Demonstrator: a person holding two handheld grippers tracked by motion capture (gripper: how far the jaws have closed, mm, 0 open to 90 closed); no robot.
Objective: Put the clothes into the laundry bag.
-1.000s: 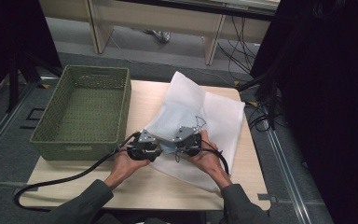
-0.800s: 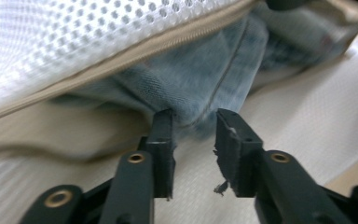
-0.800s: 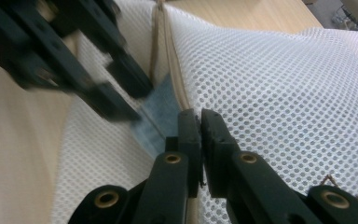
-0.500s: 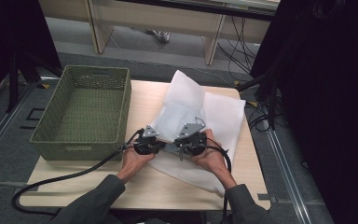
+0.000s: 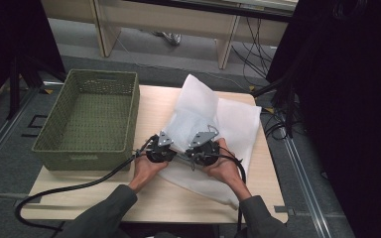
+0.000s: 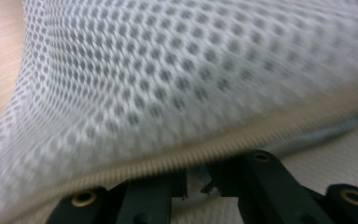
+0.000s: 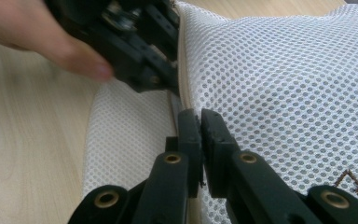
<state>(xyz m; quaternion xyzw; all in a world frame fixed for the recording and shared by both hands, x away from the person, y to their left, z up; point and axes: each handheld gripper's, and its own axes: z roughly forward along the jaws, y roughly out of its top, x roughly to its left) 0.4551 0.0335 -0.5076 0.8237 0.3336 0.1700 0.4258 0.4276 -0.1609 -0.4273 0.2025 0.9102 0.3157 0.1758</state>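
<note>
Both forearms reach in from six o'clock, hands side by side. The left gripper point(image 5: 159, 148) and right gripper point(image 5: 202, 147) each have jaws closed on the zipper edge of one white mesh bag point(image 5: 213, 124), lying mid-surface. One green woven basket point(image 5: 92, 116) sits at nine o'clock.

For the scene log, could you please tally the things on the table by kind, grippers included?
Green basket: 1
White mesh bag: 1
Grippers, left gripper and right gripper: 2
Total: 4
</note>
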